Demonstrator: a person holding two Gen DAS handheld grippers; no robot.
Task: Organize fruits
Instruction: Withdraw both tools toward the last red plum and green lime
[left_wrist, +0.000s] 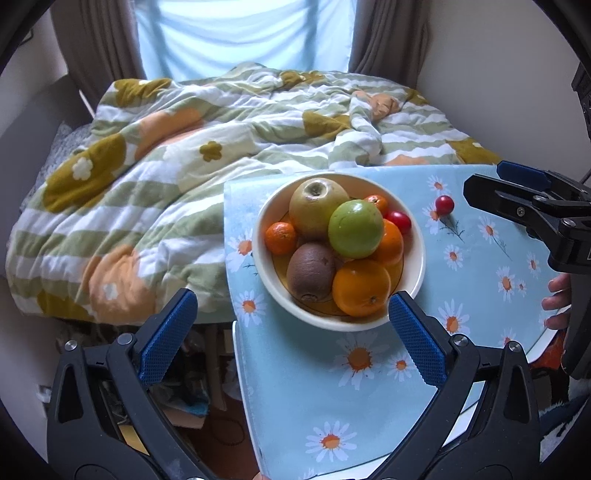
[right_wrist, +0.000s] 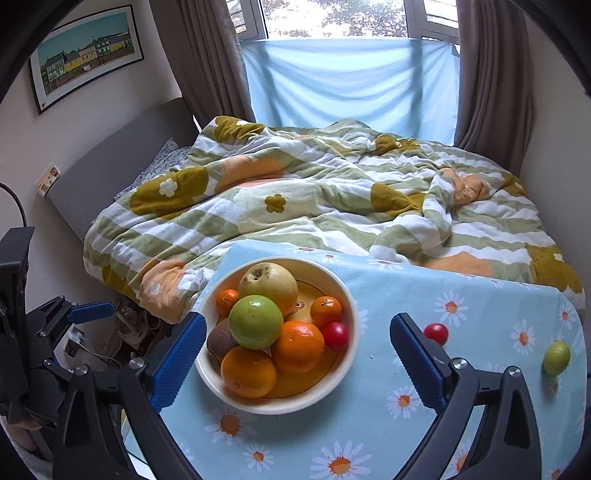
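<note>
A cream bowl (left_wrist: 415, 254) (right_wrist: 349, 325) on the daisy-print table holds a pear, a green apple (left_wrist: 355, 229) (right_wrist: 255, 322), oranges, a kiwi (left_wrist: 311, 271), tangerines and a red tomato (right_wrist: 336, 335). A second red tomato (left_wrist: 444, 205) (right_wrist: 436, 333) lies loose on the cloth right of the bowl. A small green fruit (right_wrist: 556, 357) lies further right. My left gripper (left_wrist: 291, 328) is open and empty, just short of the bowl's near rim. My right gripper (right_wrist: 297, 354) is open and empty, its fingers either side of the bowl.
The blue daisy tablecloth (left_wrist: 332, 406) (right_wrist: 480, 295) covers a small table against a bed with a flowered quilt (left_wrist: 147, 166) (right_wrist: 295, 192). The table's left edge drops to floor clutter (left_wrist: 192, 391). The right gripper shows in the left wrist view (left_wrist: 524, 206).
</note>
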